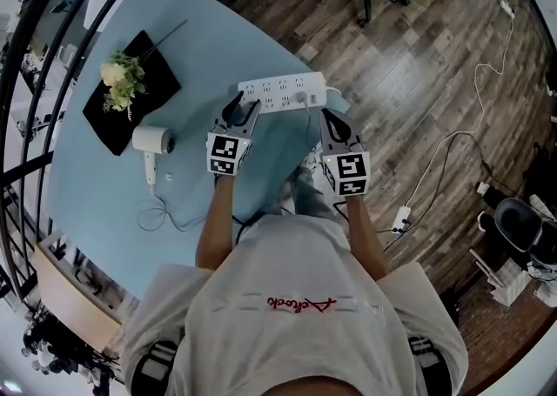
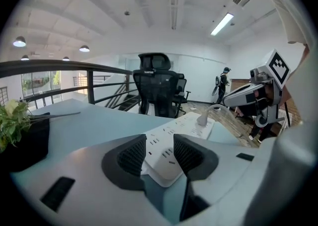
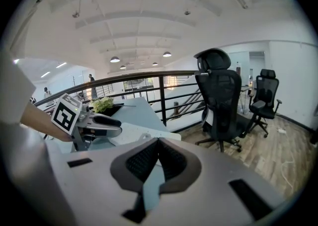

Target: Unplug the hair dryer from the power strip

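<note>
A white power strip (image 1: 280, 92) lies near the far edge of the light blue table (image 1: 96, 203), with a white plug (image 1: 311, 98) in its right end. The white hair dryer (image 1: 153, 140) lies to the left, and its thin cord (image 1: 162, 211) loops over the table. My left gripper (image 1: 244, 108) is open just short of the strip's left part. In the left gripper view the strip (image 2: 185, 129) shows between the spread jaws of this gripper (image 2: 159, 146), untouched, and the plug (image 2: 202, 119) stands further along. My right gripper (image 1: 329, 117) is shut and empty near the plug end; its closed pads (image 3: 147, 160) meet.
A black tray with flowers (image 1: 130, 90) sits at the table's left. Black office chairs (image 2: 158, 83) stand on the wooden floor beyond the table edge. A dark railing (image 3: 164, 96) runs behind. A second power strip (image 1: 401, 218) and white cable lie on the floor.
</note>
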A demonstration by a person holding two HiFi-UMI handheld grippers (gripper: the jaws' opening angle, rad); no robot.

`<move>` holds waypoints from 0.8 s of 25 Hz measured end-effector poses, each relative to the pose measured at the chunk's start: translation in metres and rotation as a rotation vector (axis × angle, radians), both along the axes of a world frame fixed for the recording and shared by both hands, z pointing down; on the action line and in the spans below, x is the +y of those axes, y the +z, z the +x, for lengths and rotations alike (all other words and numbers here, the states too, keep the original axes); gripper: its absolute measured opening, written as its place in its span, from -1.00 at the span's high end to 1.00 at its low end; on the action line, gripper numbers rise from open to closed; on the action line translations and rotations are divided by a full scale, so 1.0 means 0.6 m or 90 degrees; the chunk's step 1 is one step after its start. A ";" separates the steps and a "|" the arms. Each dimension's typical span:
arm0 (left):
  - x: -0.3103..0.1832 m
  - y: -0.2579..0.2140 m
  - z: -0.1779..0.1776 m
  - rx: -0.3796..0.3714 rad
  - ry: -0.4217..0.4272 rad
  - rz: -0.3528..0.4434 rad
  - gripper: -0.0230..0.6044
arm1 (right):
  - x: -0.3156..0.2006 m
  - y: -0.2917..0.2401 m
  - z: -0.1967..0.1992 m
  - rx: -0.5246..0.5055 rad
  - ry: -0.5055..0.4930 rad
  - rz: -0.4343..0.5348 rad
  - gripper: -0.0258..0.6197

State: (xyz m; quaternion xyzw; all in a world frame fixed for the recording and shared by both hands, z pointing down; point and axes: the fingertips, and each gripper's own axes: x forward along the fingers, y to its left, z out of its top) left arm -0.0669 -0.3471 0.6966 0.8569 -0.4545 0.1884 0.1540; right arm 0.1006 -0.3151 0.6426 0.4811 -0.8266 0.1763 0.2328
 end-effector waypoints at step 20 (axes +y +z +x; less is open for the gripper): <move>-0.003 0.007 -0.005 -0.011 -0.014 0.013 0.41 | -0.022 -0.014 -0.041 -0.020 -0.025 0.021 0.86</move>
